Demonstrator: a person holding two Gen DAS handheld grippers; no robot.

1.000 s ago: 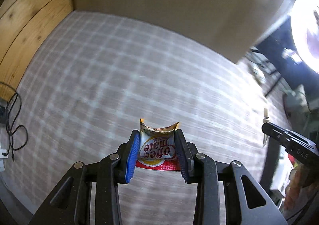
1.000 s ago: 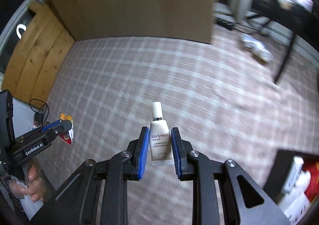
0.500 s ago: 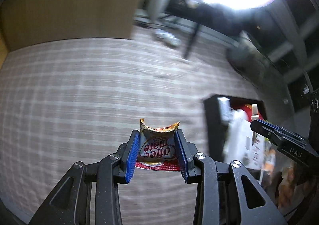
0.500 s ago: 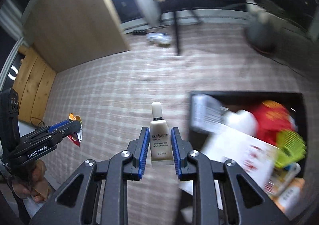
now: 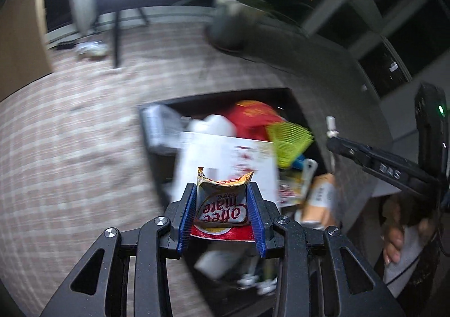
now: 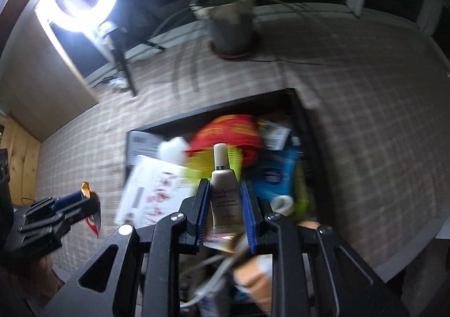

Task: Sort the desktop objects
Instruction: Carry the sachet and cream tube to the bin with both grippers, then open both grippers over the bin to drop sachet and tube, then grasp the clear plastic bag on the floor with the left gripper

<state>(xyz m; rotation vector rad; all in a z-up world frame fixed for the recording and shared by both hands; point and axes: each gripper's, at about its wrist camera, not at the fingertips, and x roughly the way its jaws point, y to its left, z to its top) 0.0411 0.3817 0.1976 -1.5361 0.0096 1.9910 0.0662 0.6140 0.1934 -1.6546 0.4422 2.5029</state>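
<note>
Both hands swung off bare checked carpet (image 5: 70,162) in the last second; the black bin (image 6: 303,120) now sits right under both cameras, so my read is transport's basically done and drop-off is next. Bin: rigid dark rectangular walls, already crammed, with a white printed flat box (image 5: 225,156), a red crinkly bag (image 6: 225,131), something lime-green and ribbed plastic (image 5: 289,142), and a blue pouch (image 6: 278,173), all motion-blurred. Left gripper (image 5: 222,199) is clamped on a Coffee-mate sachet (image 5: 222,201): crumpled foil, torn top edge, soft, hanging over the bin's near side. Right gripper (image 6: 225,204) is clamped on a small cream tube (image 6: 225,190): smooth squeezable plastic, white cap pointing away, over the bin's middle. Nothing released yet.
</note>
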